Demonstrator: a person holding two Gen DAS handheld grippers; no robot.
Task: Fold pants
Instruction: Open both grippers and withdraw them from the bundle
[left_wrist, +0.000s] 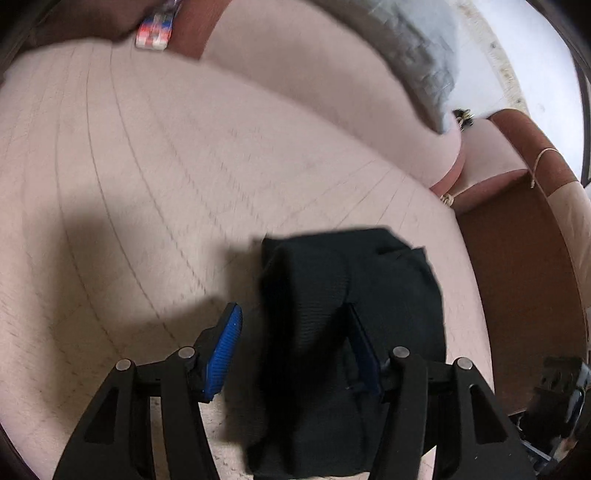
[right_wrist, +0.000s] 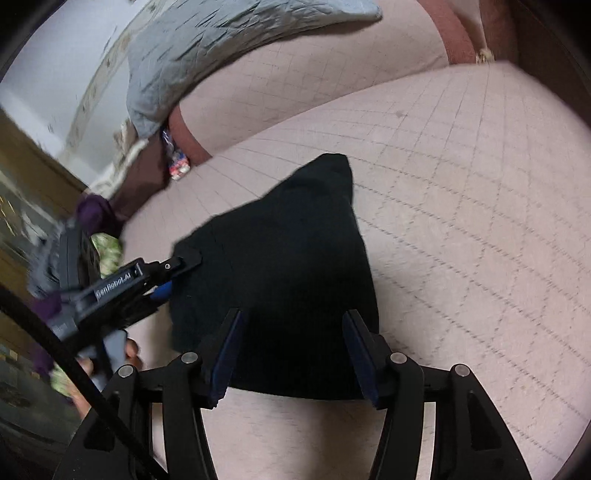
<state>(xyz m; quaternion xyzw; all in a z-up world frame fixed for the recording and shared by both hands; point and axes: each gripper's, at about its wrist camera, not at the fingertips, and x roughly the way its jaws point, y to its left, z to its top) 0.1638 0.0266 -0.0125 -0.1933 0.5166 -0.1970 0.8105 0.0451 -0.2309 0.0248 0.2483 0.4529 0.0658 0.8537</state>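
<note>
1. The black pants (right_wrist: 288, 266) lie as a compact, thick bundle on the pink quilted sofa seat (right_wrist: 461, 221). They sit toward the seat's front edge and well short of the backrest (right_wrist: 314, 77). I judge the folding to be nearly done, since the cloth is already a squarish packet with no legs trailing.

2. The left gripper (left_wrist: 295, 343) has its jaws spread wide, one blue pad (left_wrist: 225, 347) beside the bundle and the other over its top. It pinches nothing. In the right wrist view, its tip sits at the bundle's left edge, though motion blur hides whether it touches.

3. The right gripper (right_wrist: 291, 354) also has its jaws spread. They straddle the near edge of the bundle without pinching it, probably because the packet is too thick to clamp and only needs squaring or pressing.

4. Both tools approach from the seat's front edge, which keeps the fold lines facing the person.

5. A grey quilted cushion (right_wrist: 221, 48) leans on the backrest, well apart from the pants. A small patterned packet (left_wrist: 155, 29) is tucked at the seat's far corner. Neither crowds the work.

6. The loose layers could spring open if nudged sideways.
</note>
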